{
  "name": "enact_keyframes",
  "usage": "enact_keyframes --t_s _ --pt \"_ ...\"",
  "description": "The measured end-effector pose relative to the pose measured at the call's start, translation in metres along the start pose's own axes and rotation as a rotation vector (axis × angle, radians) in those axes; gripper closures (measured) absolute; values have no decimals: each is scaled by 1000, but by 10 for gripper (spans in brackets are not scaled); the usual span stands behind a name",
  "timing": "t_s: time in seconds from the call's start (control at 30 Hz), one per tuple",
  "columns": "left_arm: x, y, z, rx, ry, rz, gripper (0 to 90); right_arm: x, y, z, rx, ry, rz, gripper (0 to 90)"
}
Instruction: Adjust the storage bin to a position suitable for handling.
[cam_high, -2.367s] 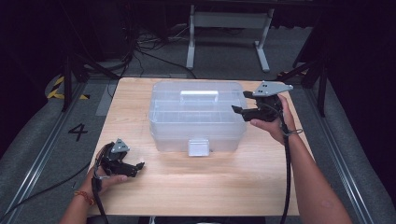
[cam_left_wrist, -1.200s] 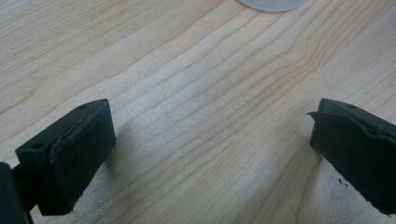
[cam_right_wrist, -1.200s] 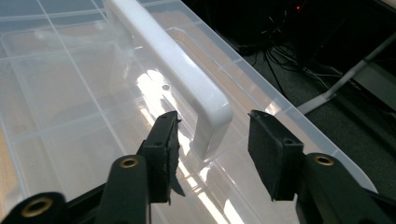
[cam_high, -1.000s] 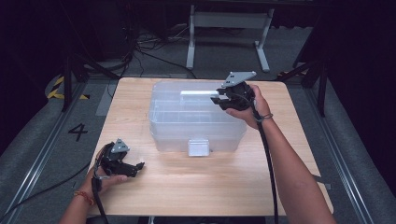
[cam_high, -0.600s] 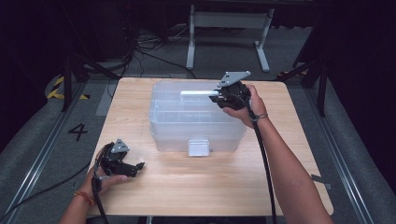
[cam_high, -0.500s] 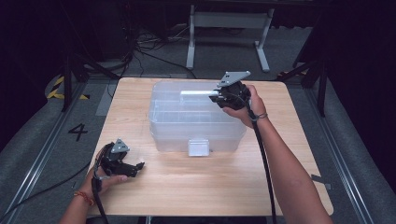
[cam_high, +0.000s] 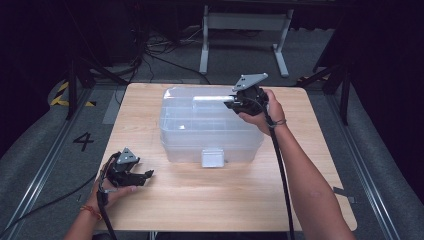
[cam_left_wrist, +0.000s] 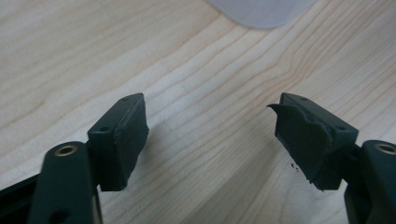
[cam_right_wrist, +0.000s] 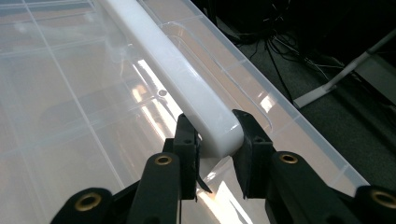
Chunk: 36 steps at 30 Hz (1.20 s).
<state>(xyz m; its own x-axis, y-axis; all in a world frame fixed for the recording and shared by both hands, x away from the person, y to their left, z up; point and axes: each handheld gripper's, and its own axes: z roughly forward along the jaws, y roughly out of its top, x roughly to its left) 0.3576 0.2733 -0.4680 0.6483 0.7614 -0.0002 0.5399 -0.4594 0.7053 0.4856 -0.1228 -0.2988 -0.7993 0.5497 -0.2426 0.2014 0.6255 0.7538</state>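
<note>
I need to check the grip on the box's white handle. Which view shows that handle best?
The right gripper view: the white handle fills the frame, its end clamped by the right gripper. The high view shows it small on the clear box lid. The left gripper view faces the table.

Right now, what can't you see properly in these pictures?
- What is inside the clear storage box: high view, the cloudy lid blurs it.
- The white handle: right gripper view, its near end is covered by the right gripper.
- The left gripper: high view, too small to judge its jaws.
</note>
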Motion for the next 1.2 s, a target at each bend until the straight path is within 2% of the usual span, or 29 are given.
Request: enact_keyframes --t_s 0.1,0.13,0.2,0.23,0.27,0.3,0.37,0.47,0.5,0.57,0.73,1.1,1.17,1.2 --pt "-4 9 -8 -48 -2 12 326 -4 3 0 0 5 11 733" --pt "-4 9 -8 -48 -2 12 342 -4 3 0 3 8 12 733" --pt "-8 17 -14 -87 -5 19 364 -6 4 0 5 11 14 733" --pt "-8 21 -16 -93 -4 38 383 -6 5 0 6 15 15 733" --pt "-10 24 -18 -102 -3 35 393 -7 6 0 10 18 16 733" --pt "-12 29 -21 -119 9 49 406 -8 6 0 13 19 16 733" --pt "-17 38 -26 -137 9 52 459 -9 8 0 16 20 22 732" --pt "-21 50 -29 -166 9 77 490 -11 11 0 25 22 27 730" --pt "-22 53 -30 -176 11 74 499 -12 11 0 27 24 28 730" --pt "-22 58 -30 -185 -3 65 512 -12 12 0 30 24 28 729" --pt "-24 65 -31 -199 -14 74 554 -14 14 0 33 31 32 728" --pt "-27 75 -22 -211 -33 82 719 -19 18 0 36 33 41 725" --pt "-26 77 -20 -221 -26 72 742 -19 18 0 39 35 44 725" --pt "-26 77 -19 -231 -37 63 754 -19 19 0 40 34 45 725"
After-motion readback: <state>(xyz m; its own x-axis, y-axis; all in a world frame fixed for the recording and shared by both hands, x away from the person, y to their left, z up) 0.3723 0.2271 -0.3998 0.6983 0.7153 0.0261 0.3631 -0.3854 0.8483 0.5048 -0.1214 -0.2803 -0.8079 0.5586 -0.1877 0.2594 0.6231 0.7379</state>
